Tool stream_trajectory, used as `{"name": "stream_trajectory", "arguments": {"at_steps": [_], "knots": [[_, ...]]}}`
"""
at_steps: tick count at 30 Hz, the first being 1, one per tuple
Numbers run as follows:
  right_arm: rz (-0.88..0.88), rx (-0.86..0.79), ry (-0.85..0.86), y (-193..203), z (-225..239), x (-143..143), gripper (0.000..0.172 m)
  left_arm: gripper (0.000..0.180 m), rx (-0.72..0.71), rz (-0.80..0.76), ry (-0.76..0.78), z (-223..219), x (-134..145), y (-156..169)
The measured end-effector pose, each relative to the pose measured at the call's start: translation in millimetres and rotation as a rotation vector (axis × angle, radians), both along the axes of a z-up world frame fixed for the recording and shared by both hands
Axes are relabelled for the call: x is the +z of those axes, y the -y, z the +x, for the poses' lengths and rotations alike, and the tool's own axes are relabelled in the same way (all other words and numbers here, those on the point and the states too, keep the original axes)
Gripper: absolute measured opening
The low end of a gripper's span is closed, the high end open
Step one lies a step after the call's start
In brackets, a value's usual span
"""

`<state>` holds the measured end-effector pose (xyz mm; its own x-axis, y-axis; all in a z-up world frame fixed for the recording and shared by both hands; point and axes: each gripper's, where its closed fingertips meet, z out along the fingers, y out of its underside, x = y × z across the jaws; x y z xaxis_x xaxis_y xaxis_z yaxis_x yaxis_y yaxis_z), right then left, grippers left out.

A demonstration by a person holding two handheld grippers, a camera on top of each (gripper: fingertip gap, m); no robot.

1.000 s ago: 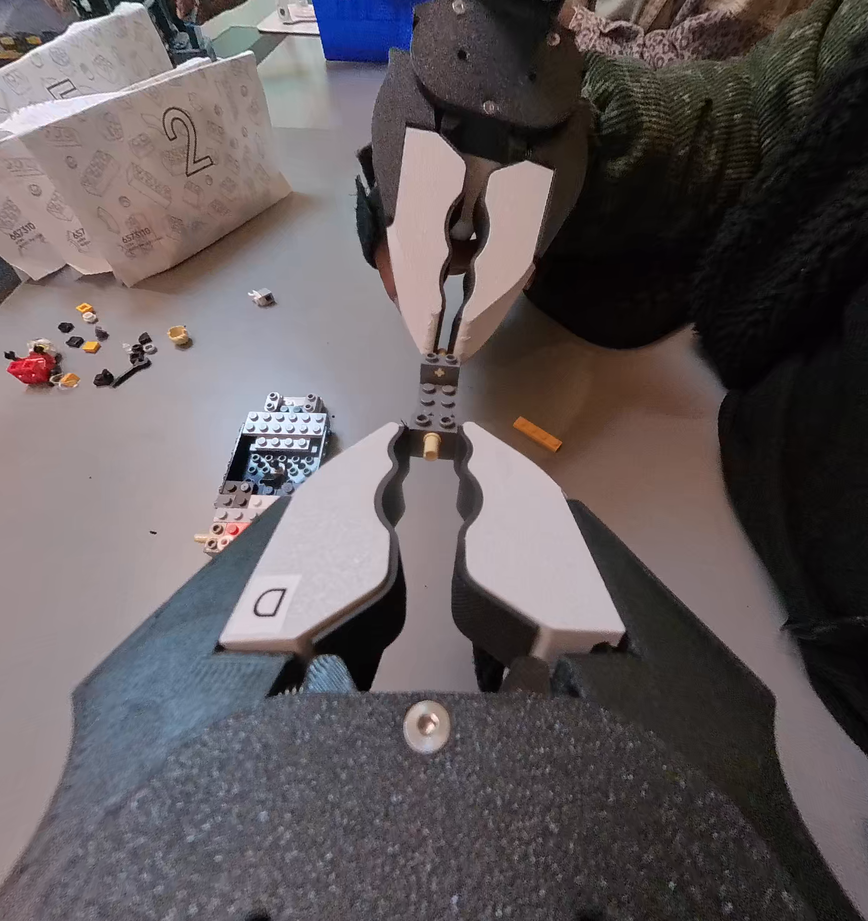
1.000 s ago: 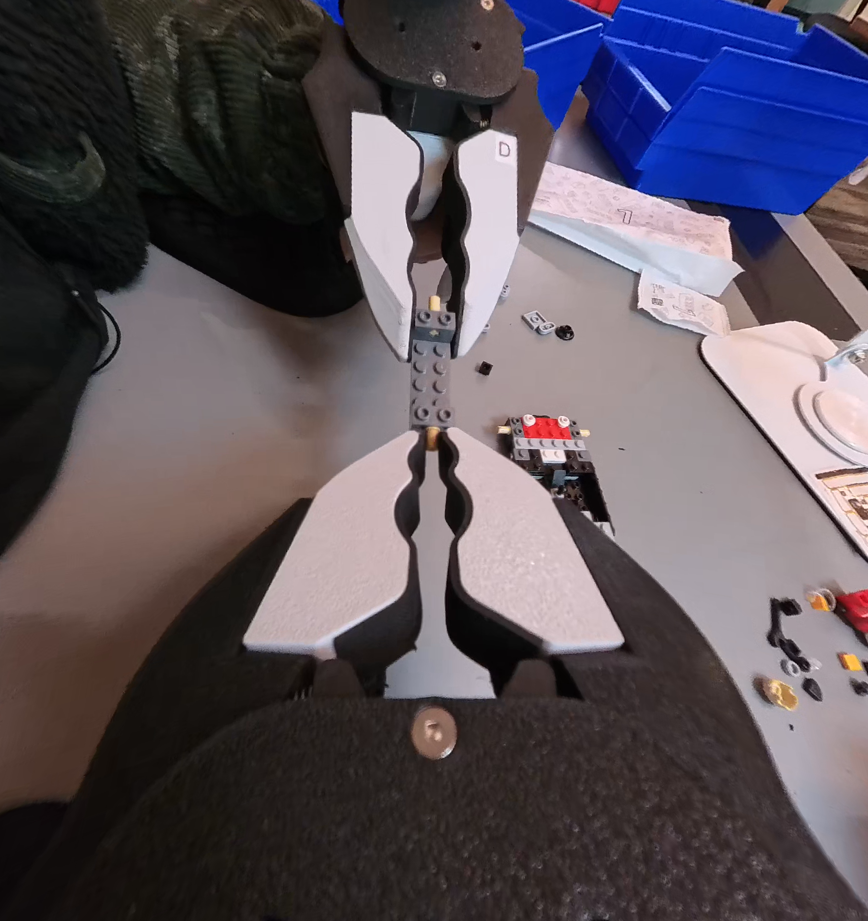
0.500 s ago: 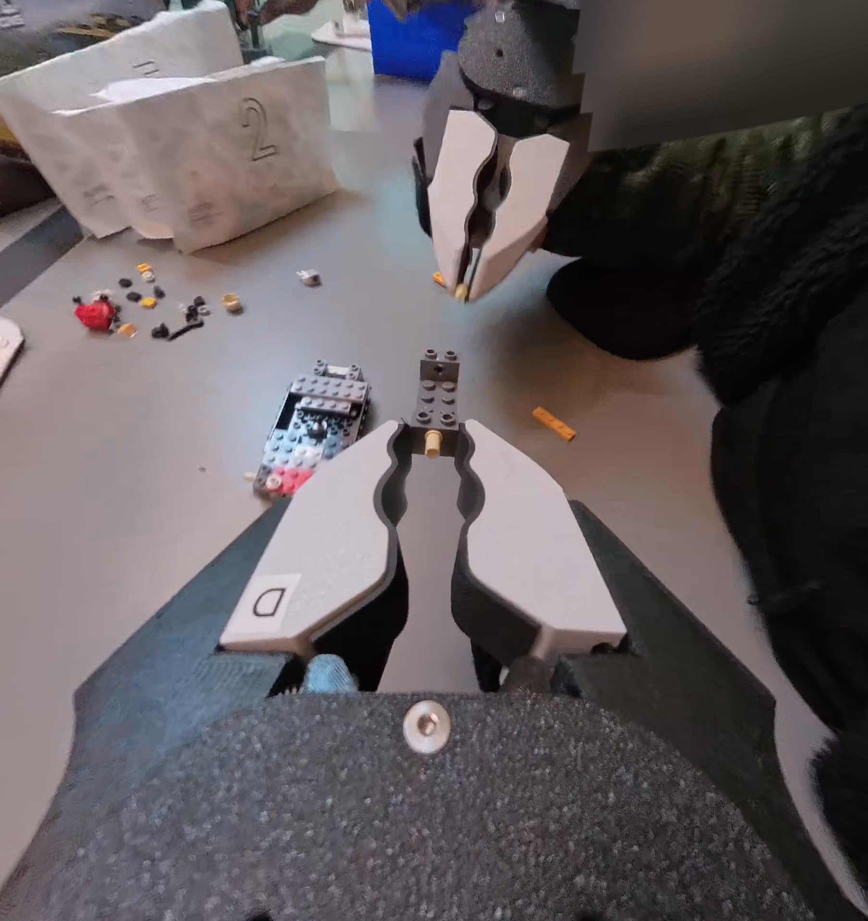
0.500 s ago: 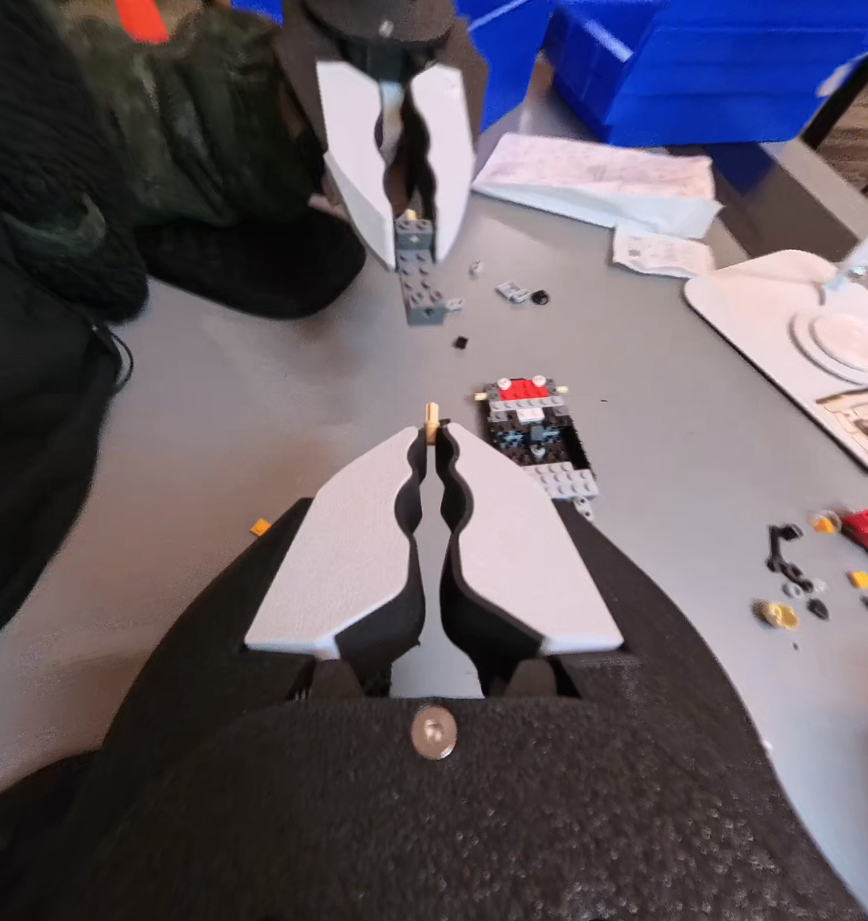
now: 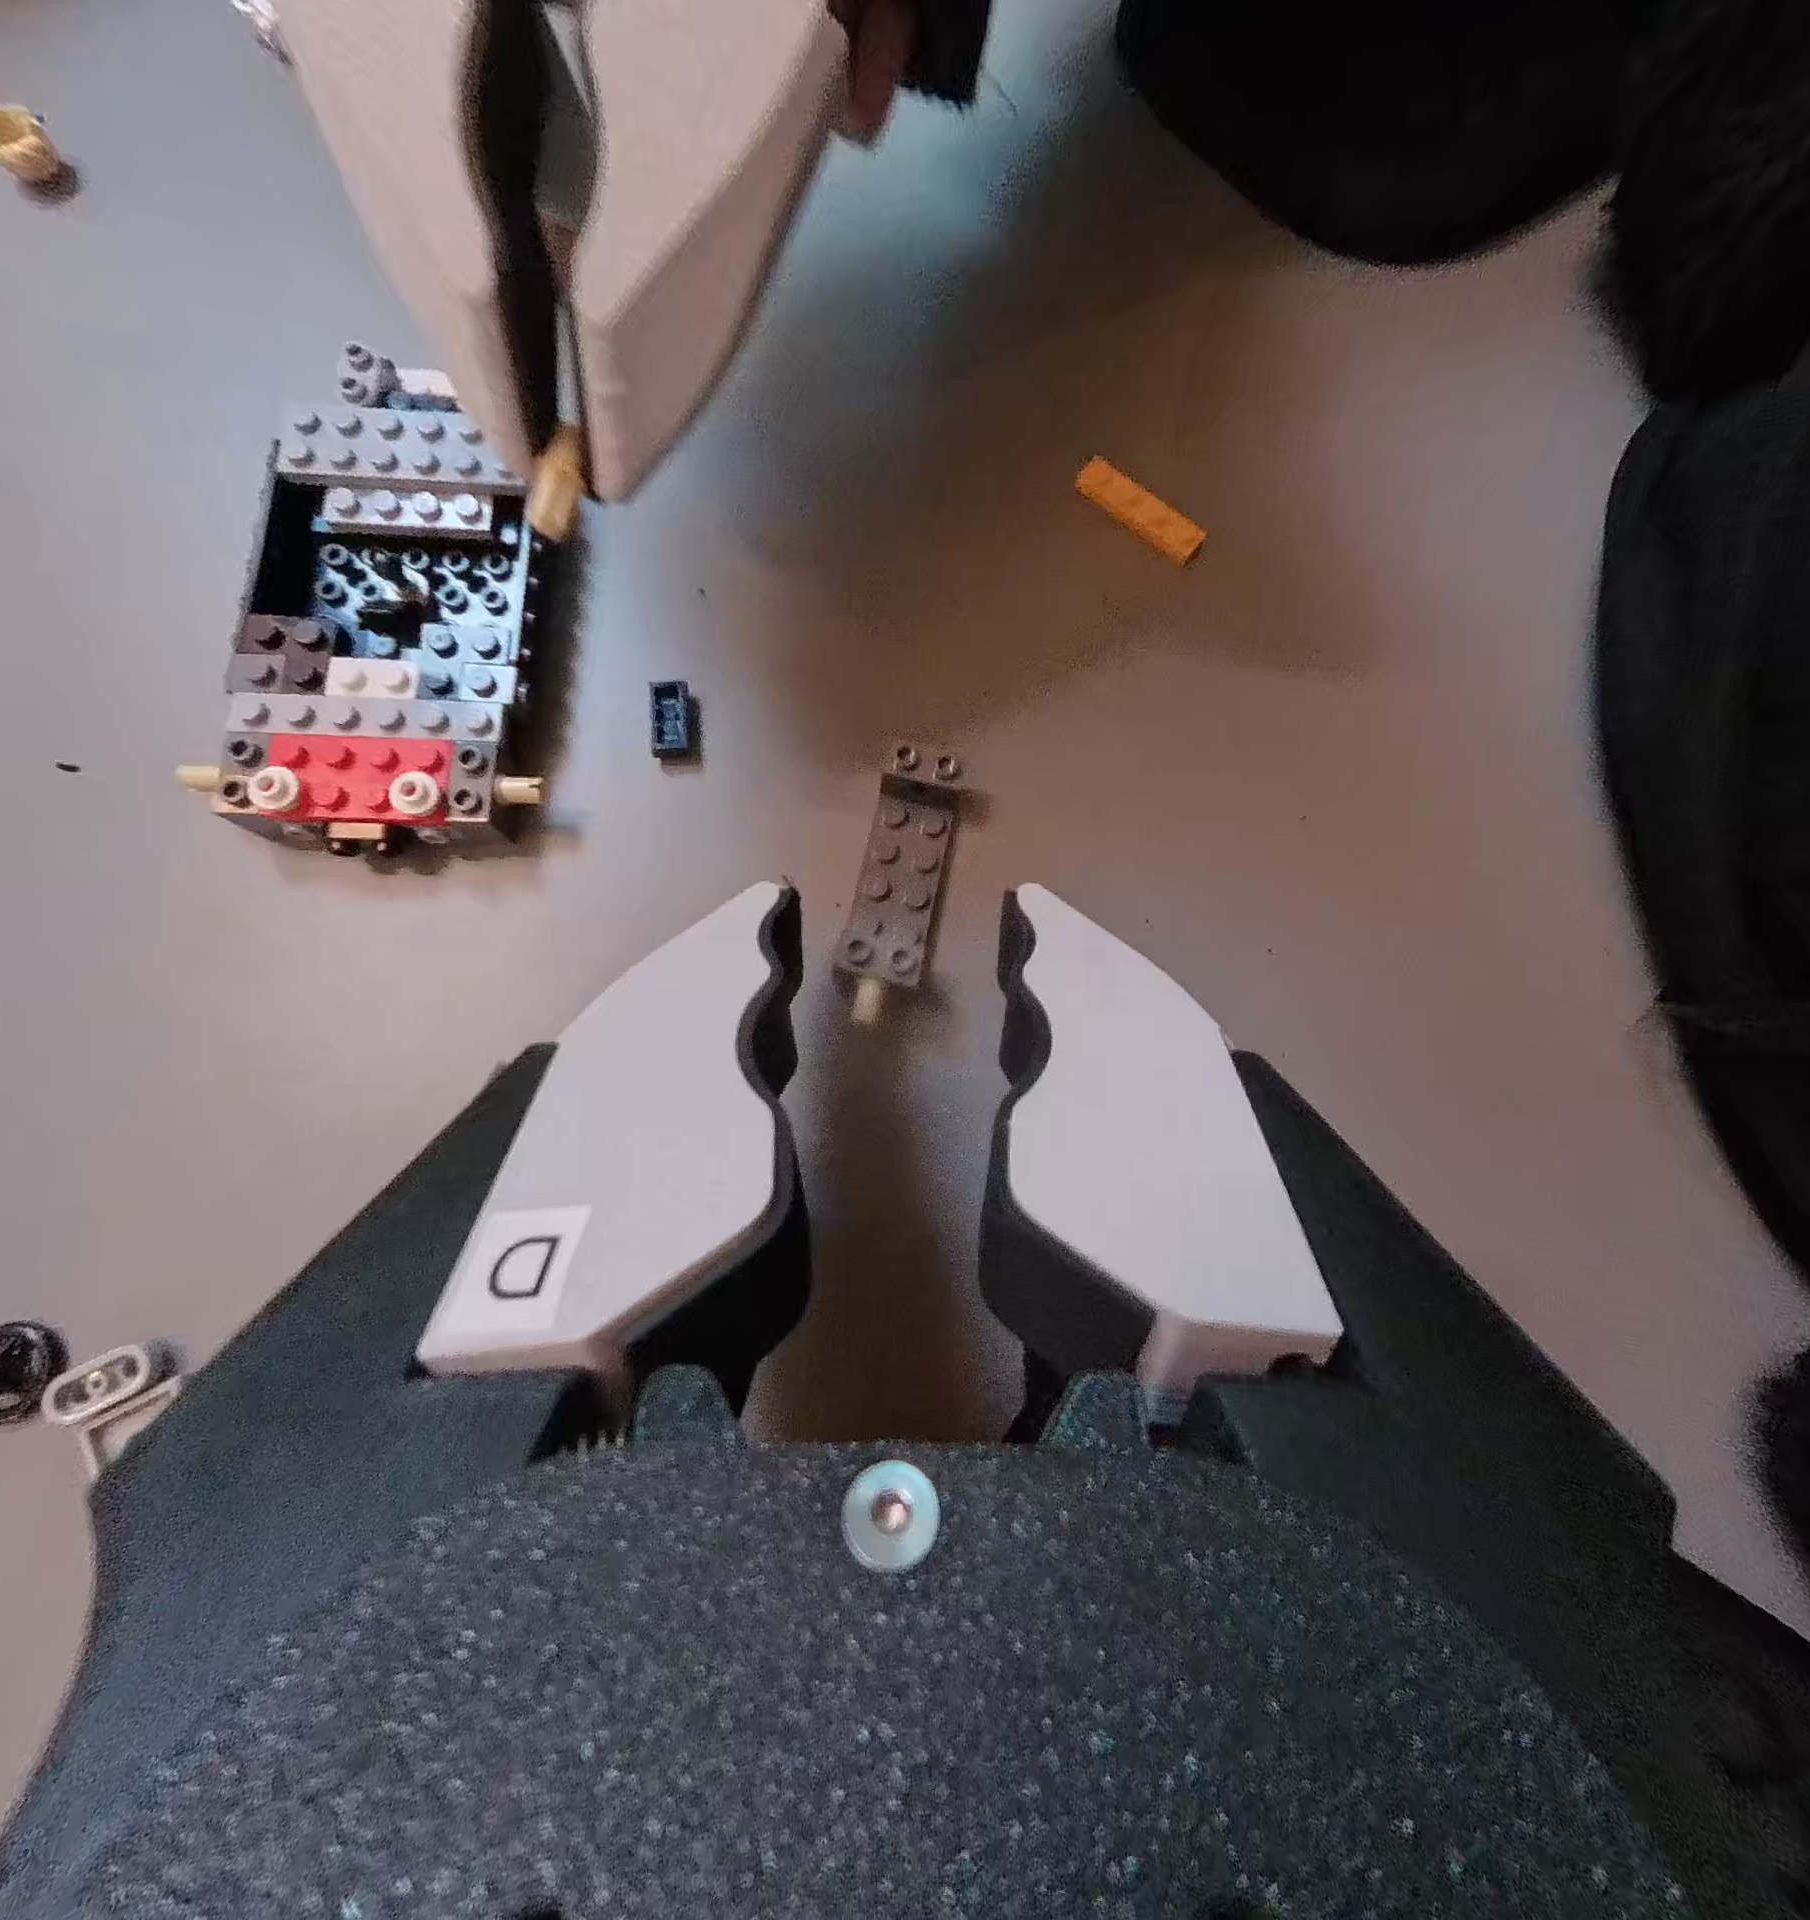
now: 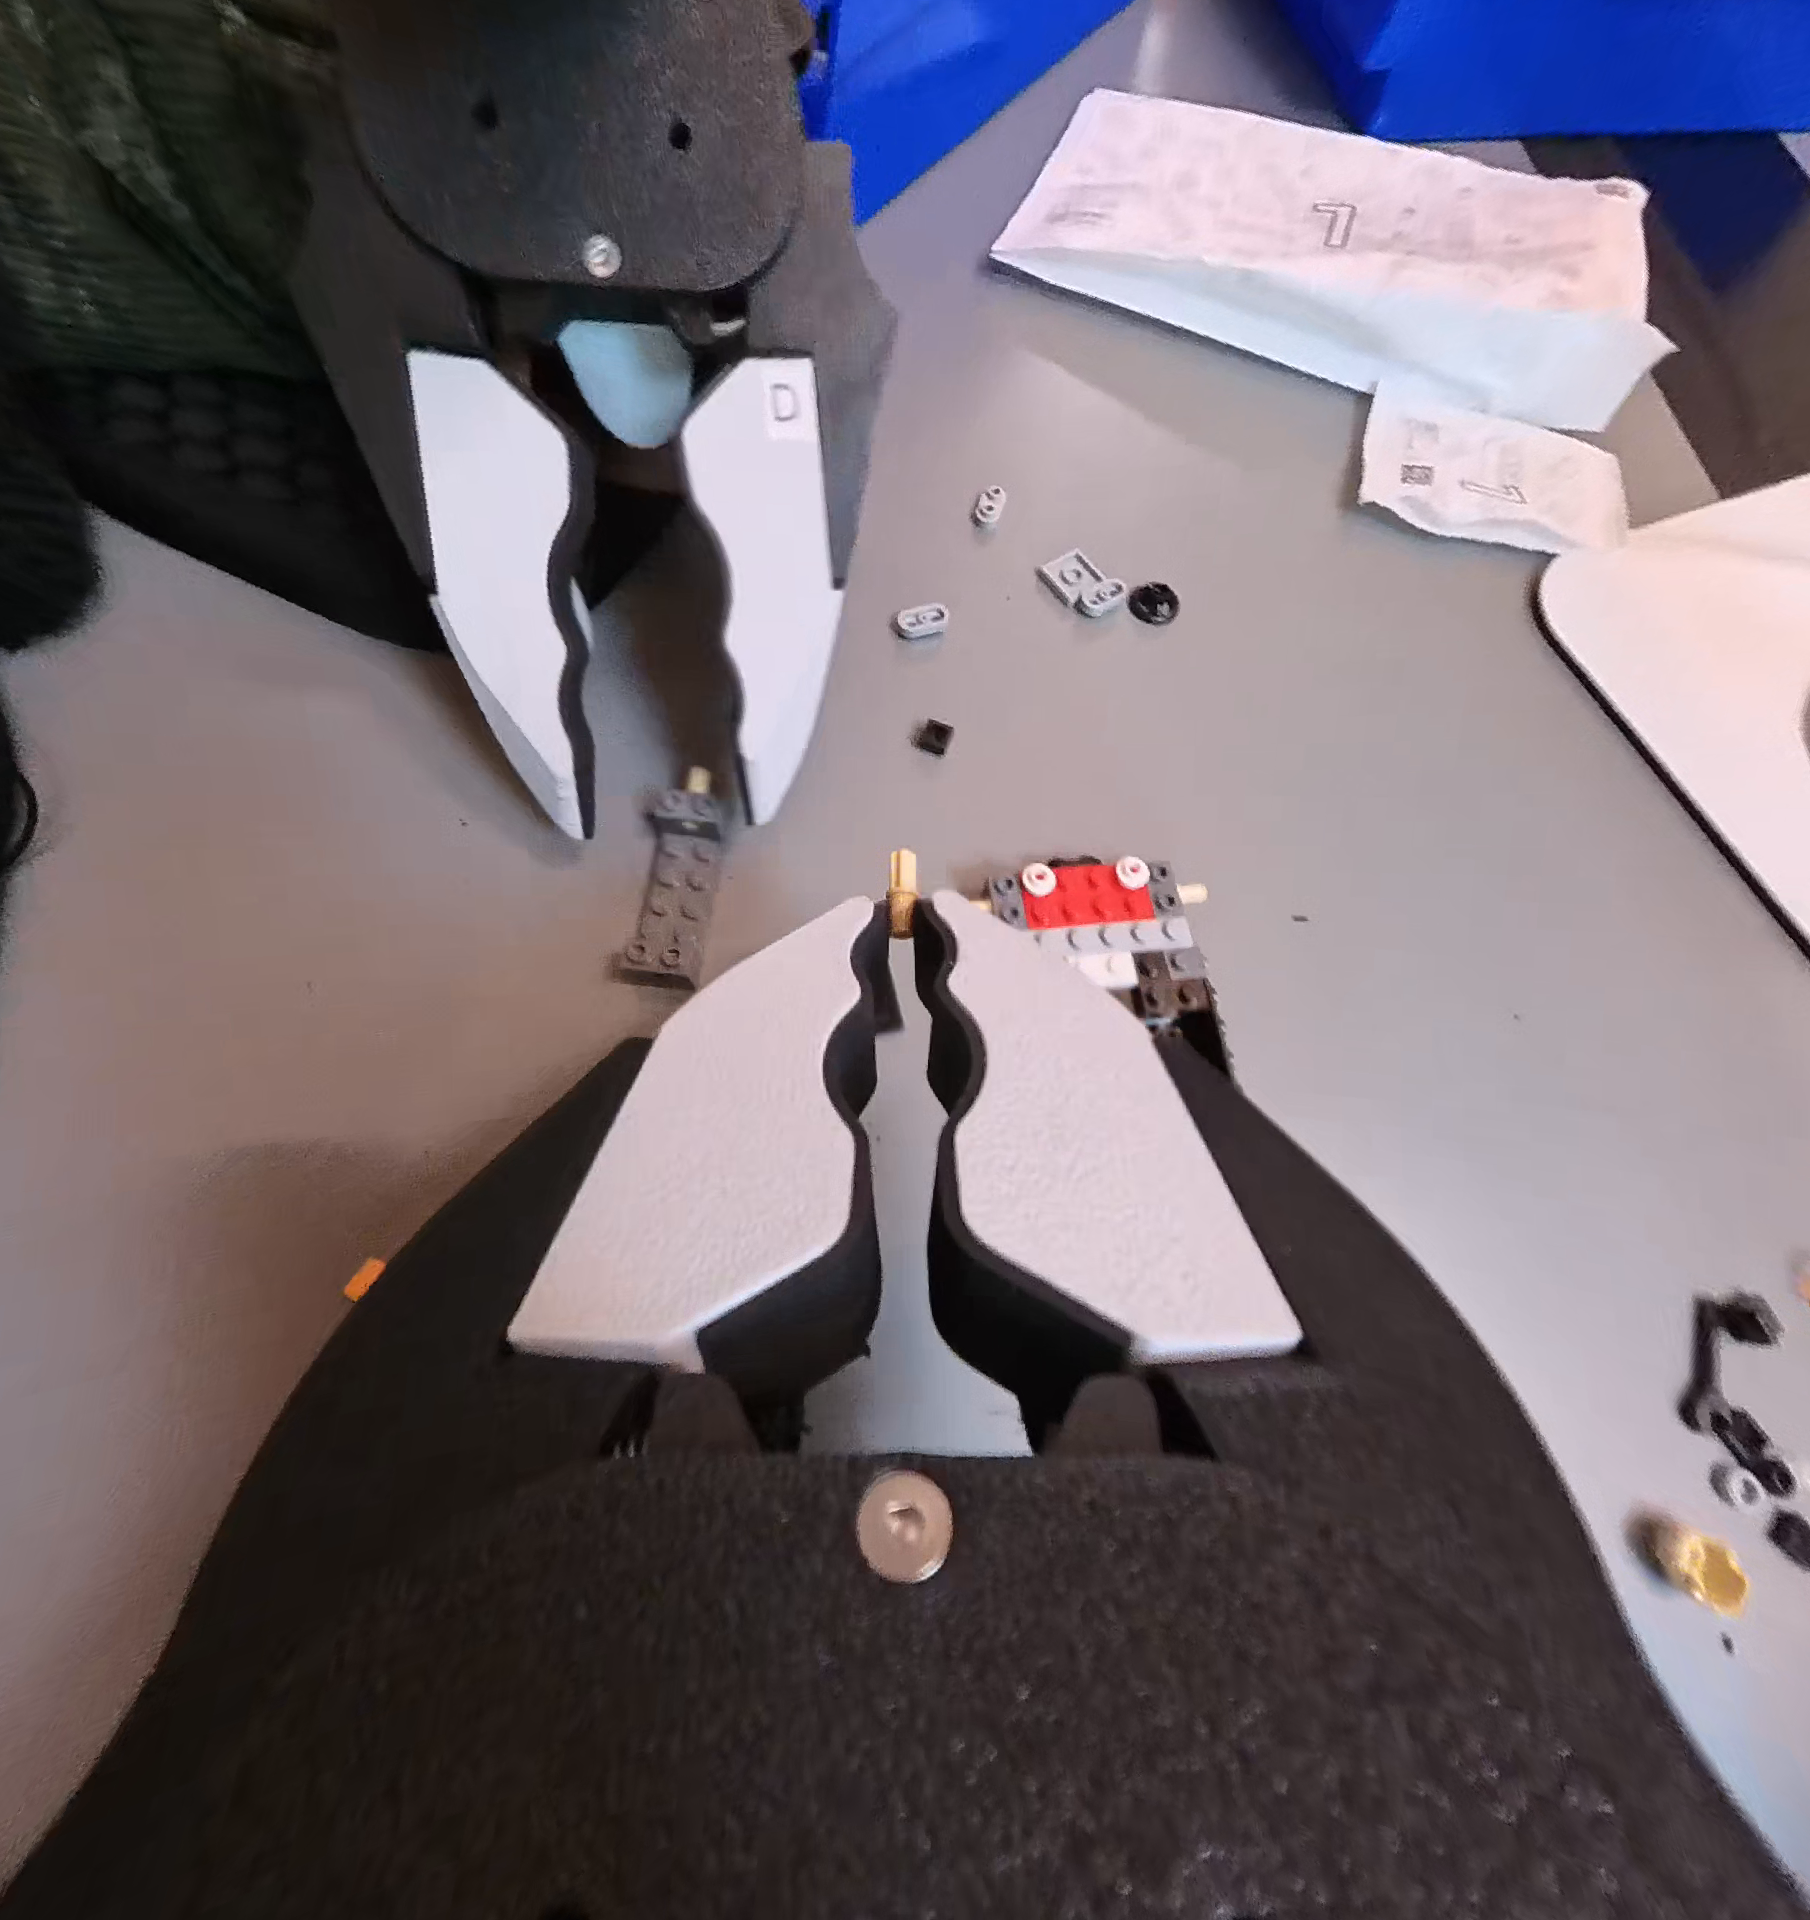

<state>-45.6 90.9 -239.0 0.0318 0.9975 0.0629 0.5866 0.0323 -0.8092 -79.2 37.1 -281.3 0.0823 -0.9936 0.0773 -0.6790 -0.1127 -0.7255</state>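
Left tongs (image 5: 899,904) spread wide, holding nothing; dark grey plate (image 5: 899,878) w/ tan peg lies loose on worktop (image 5: 1244,790) btwn tips, untouched. Right tongs (image 6: 903,914) pinch tan pin (image 6: 901,891) near brick model (image 6: 1098,914); keep pin straight, grip firm.

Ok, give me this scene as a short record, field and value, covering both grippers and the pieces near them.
surface: grey table
left gripper: open, holding nothing
between its fingers: dark grey studded plate with a tan pin, lying on the table, pads clear of it
right gripper: shut on a tan pin
beside right gripper: partly built brick model with red plate
loose pieces: orange brick, small dark piece
background: white paper bags, blue bins
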Motion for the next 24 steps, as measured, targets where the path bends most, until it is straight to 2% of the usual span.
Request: {"name": "stream_trajectory", "arguments": {"at_steps": [5,8,13,18,21,24], "knots": [[0.039,0.063,-0.028,17.2,-8.5,1.7,0.004,0.027,0.105,-0.022,0.225,2.9,37.2,-17.9],[0.052,0.113,-0.026,31.8,-15.4,0.9,0.004,0.023,0.124,0.055,0.305,9.4,52.7,-22.6],[0.073,0.14,-0.033,41.2,-22.9,0.7,0.004,0.0,0.063,0.074,0.276,17.8,49.0,-9.9],[0.073,0.139,-0.058,41.8,-23.9,3.9,0.004,0.014,0.084,0.069,0.286,14.1,50.9,-14.1],[0.072,0.137,-0.067,41.5,-23.9,5.2,0.004,0.014,0.055,0.066,0.25,15.8,44.0,-9.4],[0.069,0.143,-0.075,43.0,-24.1,5.7,0.004,0.004,0.05,0.086,0.242,15.2,45.5,-9.3]]}}
